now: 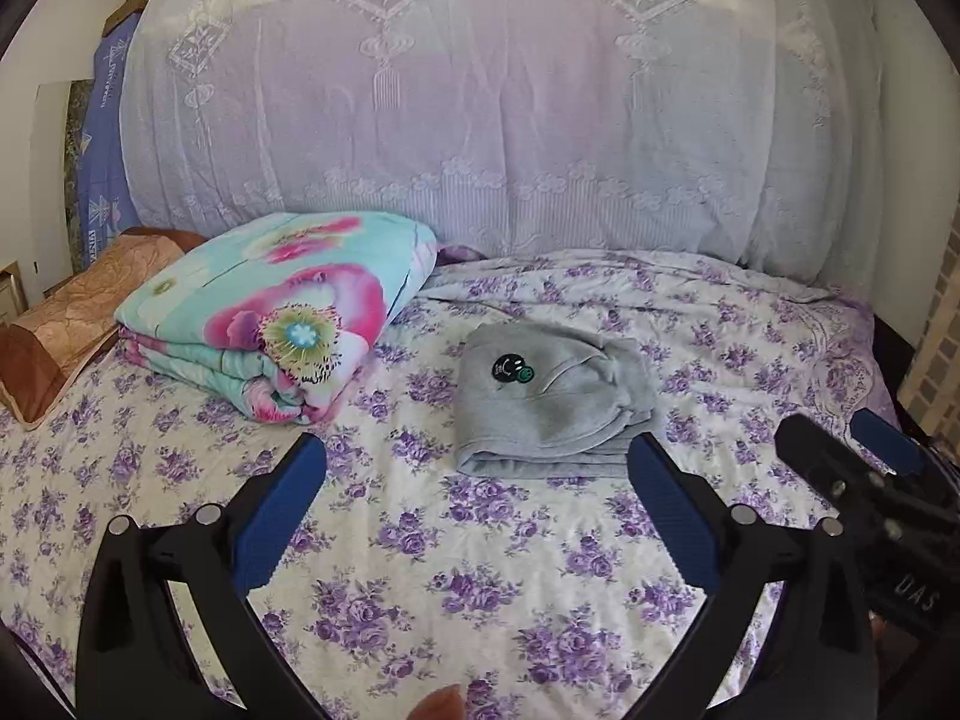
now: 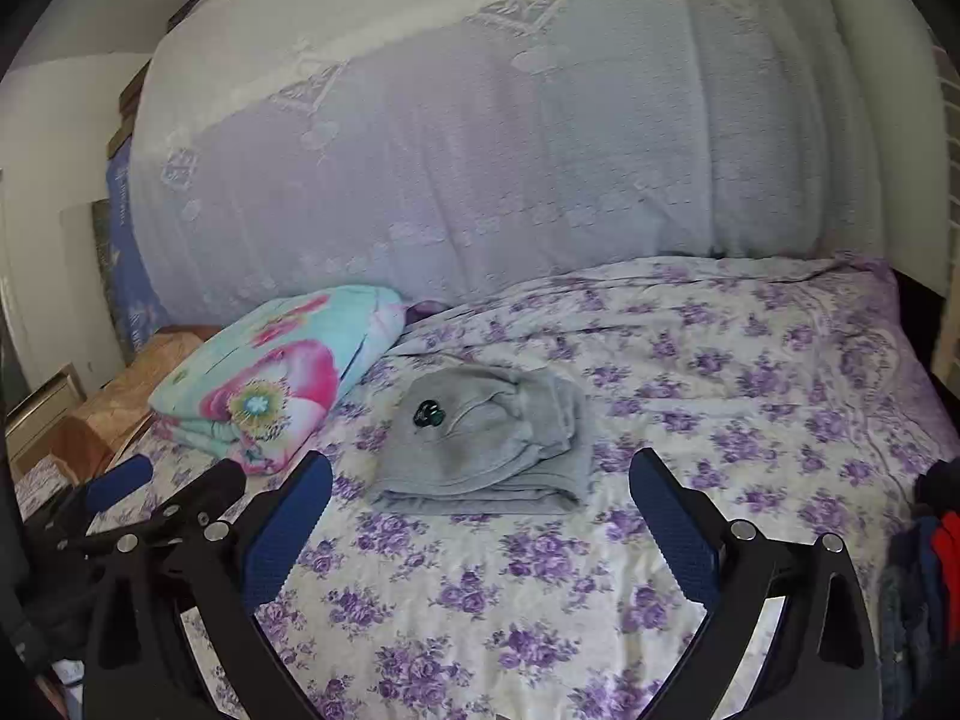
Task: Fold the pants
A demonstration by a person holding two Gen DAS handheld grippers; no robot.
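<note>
Grey pants [image 1: 549,402] lie folded into a compact bundle on the floral bed sheet [image 1: 420,570], a small dark patch with a green spot on top. The same grey pants [image 2: 486,444] show in the right wrist view. My left gripper [image 1: 477,459] is open, blue-padded fingers spread wide, hovering just short of the bundle and touching nothing. My right gripper [image 2: 480,474] is open as well, just short of the pants' near edge. The right gripper [image 1: 864,456] appears at the right edge of the left view; the left gripper [image 2: 162,486] shows at the left of the right view.
A folded floral quilt [image 1: 282,312] rests left of the pants. A brown pillow [image 1: 72,324] lies at the far left. A lace-covered headboard [image 1: 480,108] rises behind the bed. Dark and red clothes [image 2: 936,570] sit at the bed's right edge. A fingertip [image 1: 441,705] shows at bottom.
</note>
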